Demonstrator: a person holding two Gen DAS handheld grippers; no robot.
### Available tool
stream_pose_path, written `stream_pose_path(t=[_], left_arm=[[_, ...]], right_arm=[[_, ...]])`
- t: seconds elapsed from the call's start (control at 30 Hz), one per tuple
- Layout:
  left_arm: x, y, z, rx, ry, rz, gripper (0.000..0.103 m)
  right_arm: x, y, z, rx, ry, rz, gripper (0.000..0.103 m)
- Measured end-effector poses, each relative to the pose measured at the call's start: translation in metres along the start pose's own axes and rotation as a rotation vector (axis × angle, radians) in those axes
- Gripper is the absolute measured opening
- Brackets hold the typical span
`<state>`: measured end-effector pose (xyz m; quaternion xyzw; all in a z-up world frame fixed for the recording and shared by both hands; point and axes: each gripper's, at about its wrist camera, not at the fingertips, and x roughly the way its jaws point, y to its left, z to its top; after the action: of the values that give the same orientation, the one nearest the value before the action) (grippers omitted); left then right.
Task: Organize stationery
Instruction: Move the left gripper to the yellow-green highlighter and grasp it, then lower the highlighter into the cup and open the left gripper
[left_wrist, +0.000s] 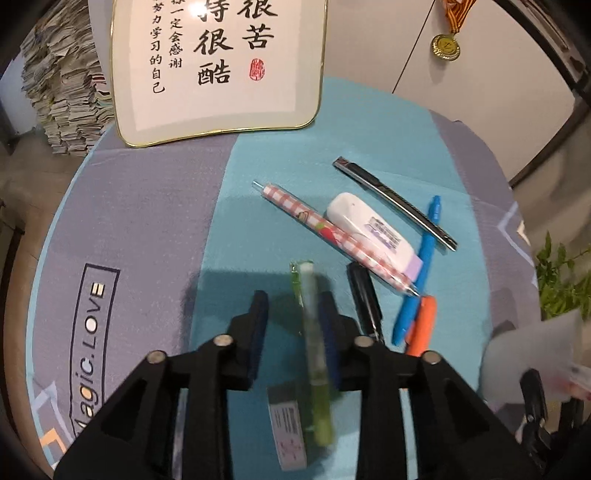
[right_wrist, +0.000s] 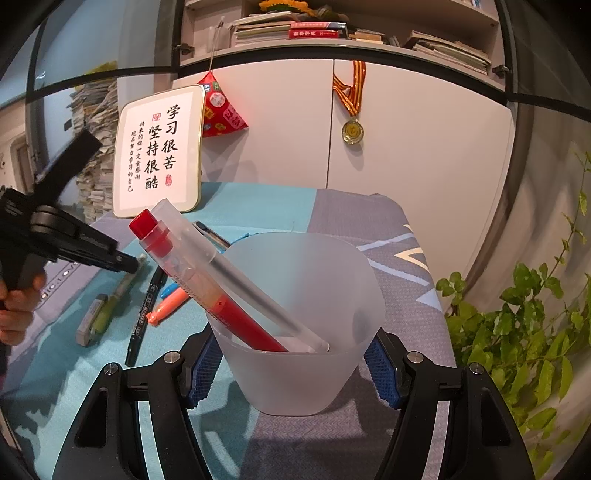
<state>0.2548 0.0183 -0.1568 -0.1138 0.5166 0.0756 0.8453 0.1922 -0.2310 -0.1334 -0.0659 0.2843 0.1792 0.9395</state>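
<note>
Clearly the step in hand is judged to be the pickup of the green pen by the left gripper, so that it can be dropped into the frosted cup. The pen is seen lying lengthwise between the two open fingers, close against the right finger and apart from the left one — the jaws are spread and nothing is clamped yet. A good grasp is best made by centring the gripper over the barrel first, since a closure from this offset is likely to roll the pen sideways. The grey eraser lies just beside the pen, toward the gripper's base, and should be left out of the pinch. Some blur is noted on the pen in the left wrist view, so whether it rests fully on the teal cloth cannot be told.

The cup is held by the right gripper, whose blue pads are pressed against its walls on both sides. A red marker and a clear pen are already leaned inside it. On the cloth remain the checked pen, the white correction tape, the box cutter, the blue pen, the orange highlighter and the black marker — well more than half of the task is judged to be left. The cup stands to the right of the pile, near enough for a short carry.
</note>
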Motion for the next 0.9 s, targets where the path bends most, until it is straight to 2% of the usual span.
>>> stream_pose_path(t=[0.2,0.27,0.33,0.47,0.73,0.9], left_arm=[[0.01,-0.013,0.007,0.035,-0.016,0.038,0.032],[0.01,-0.015,0.007,0.042,-0.024,0.048,0.027],[0.011,-0.018,0.006,0.054,-0.028,0.045,0.013],[0.004,-0.013,0.002,0.034,-0.023,0.003,0.013],[-0.059,-0.006,-0.01,0.044,-0.136,-0.073,0.013],[-0.102,-0.019,-0.017,0.077,-0.224,-0.127,0.013]], right_arm=[[0.001,0.0,0.0,0.002,0.003,0.003,0.07],[0.001,0.0,0.0,0.003,0.004,0.003,0.07],[0.001,0.0,0.0,0.005,0.005,0.004,0.07],[0.002,0.001,-0.001,0.007,0.006,0.006,0.07],[0.002,0.0,-0.001,0.005,0.005,0.003,0.07],[0.001,0.001,-0.001,0.002,0.004,-0.002,0.07]])
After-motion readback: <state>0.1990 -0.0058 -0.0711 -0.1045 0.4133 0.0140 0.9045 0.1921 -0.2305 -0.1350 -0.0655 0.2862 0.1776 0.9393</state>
